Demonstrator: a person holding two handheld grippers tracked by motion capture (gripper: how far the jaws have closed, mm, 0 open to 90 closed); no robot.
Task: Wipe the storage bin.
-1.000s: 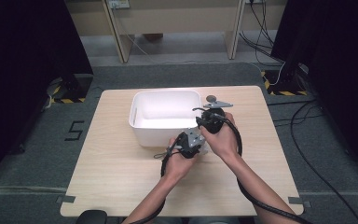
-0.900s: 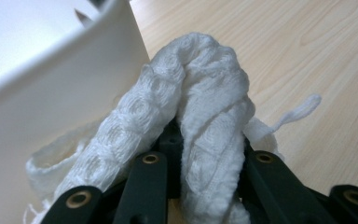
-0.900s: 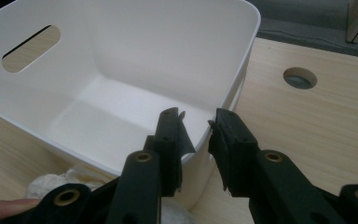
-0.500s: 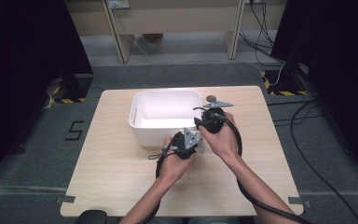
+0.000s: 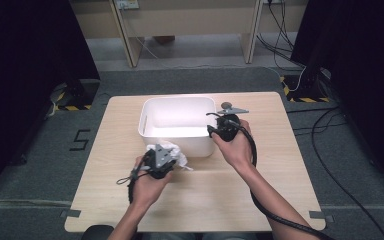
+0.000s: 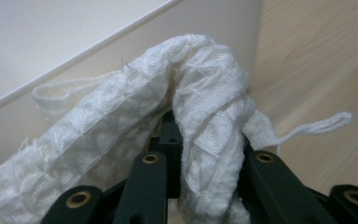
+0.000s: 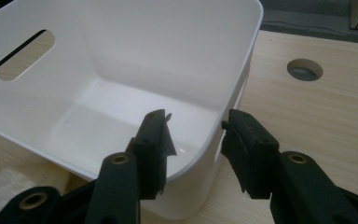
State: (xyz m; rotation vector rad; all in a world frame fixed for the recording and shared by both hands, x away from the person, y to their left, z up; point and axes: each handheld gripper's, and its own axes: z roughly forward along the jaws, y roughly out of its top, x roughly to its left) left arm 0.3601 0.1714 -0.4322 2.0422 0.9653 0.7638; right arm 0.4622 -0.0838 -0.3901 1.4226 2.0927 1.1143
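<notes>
A white plastic bin [image 5: 177,98] stands at the middle back of the wooden table [image 5: 280,165]. My left gripper [image 5: 162,154] hovers just in front of the bin's near wall, shut on a white waffle-weave cloth [image 5: 178,157]. In the left gripper view the cloth [image 6: 200,93] drapes over both jaws of my left gripper [image 6: 200,158], with the bin wall [image 6: 74,37] behind. My right gripper [image 5: 214,131] sits at the bin's near right corner. Its jaws have just been opening: my right gripper [image 7: 196,135] is open astride the bin rim [image 7: 214,135], one jaw inside, one outside.
A round cable hole [image 7: 305,70] lies in the table beyond the bin's right side. The bin has a handle slot [image 7: 25,53] in its far wall. Black cables [image 5: 330,145] run over the grey floor to the right. A "5" mark [image 5: 79,140] is on the floor at left.
My left gripper has carried the cloth to the left along the bin's front, away from the right hand. My right gripper has stayed at the bin's corner.
</notes>
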